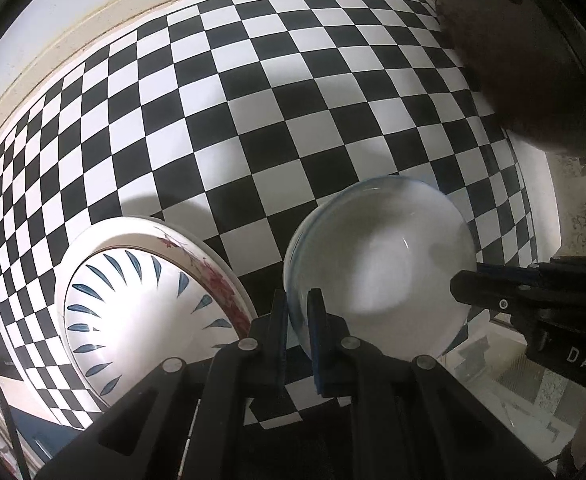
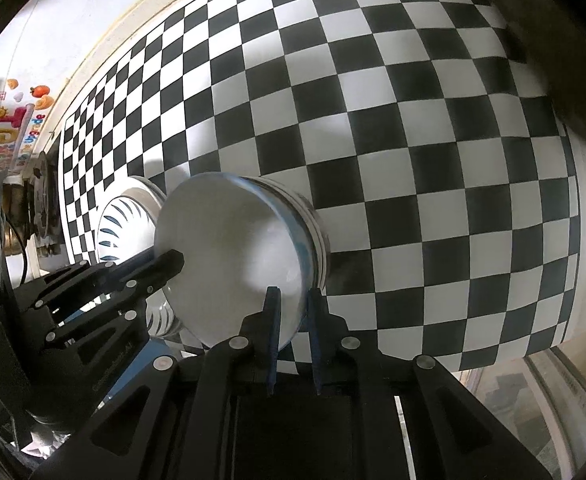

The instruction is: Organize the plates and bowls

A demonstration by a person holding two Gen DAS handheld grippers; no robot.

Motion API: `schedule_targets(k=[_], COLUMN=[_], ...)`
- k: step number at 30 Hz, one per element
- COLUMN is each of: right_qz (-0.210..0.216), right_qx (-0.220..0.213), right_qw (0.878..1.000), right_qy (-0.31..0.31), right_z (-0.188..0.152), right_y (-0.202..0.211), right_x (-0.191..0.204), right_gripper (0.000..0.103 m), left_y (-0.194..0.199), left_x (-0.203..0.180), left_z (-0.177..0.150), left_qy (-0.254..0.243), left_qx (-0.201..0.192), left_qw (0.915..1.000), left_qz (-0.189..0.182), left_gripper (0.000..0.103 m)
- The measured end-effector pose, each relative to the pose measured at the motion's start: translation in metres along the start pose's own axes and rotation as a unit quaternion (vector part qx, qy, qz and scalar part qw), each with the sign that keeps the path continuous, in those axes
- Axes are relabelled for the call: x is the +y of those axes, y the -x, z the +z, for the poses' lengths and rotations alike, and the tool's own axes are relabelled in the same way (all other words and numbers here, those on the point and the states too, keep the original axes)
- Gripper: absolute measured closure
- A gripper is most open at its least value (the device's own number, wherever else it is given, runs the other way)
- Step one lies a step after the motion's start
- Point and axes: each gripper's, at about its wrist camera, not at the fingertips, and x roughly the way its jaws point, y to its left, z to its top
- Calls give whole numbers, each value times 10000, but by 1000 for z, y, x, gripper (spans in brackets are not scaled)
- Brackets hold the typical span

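both tools grip one white bowl [image 1: 381, 272] by opposite sides of its rim, above the checkered table [image 1: 253, 120]. it seems to be nested in or lifted out of a small stack: the right wrist view shows banded rims [image 2: 319, 236] just behind it.

to do this step well, i judge both hands must travel together and level, since a rim pinched at two points will twist or slip if one side leads. keep it clear of the blue-leaf plate [image 1: 149, 312] just beside it, which sits on a plate with red flowers [image 1: 213, 276].

the left tool [image 1: 297, 320] is narrow, its blue pads [image 1: 316, 328] closed on the near rim, one inside and one outside the wall. the right tool [image 2: 293, 320] is likewise narrow, clamped on the rim at the opposite side. in each view the other tool's black tip touches the far edge of the bowl.

a dark rounded object [image 1: 533, 60] lies near the table's far right, too blurred to name.
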Motion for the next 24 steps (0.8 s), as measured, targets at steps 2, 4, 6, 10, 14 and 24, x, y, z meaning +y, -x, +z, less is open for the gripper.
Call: schedule_targets(k=[2, 4, 6, 10, 14, 24], right_qz=[-19, -67, -121, -184, -273, -241], right_qx=[1, -5, -30, -151, -416, -1141], right_qw=[10000, 10000, 9999, 9997, 9987, 9929], right_qy=[19, 27, 40, 32, 116, 234], right_z=[0, -1, -2, -8, -20, -77], right_y=[-1, -2, -2, 3, 21, 85], right_x=[0, 0, 2, 3, 9, 31], right_gripper=[87, 87, 87, 87, 87, 87], left_y=[1, 2, 5, 18, 43, 115], left_x=[0, 0, 1, 2, 1, -3], left_z=[0, -1, -3, -8, -16, -47], left_qy=[12, 16, 11, 53, 72, -56], left_qx=[-4, -13, -36, -118, -307, -780], left_qw=[10000, 10000, 10000, 9999, 9994, 9964], left_qz=[-11, -12, -7, -82, -170, -326], left_gripper=[94, 94, 94, 94, 94, 94])
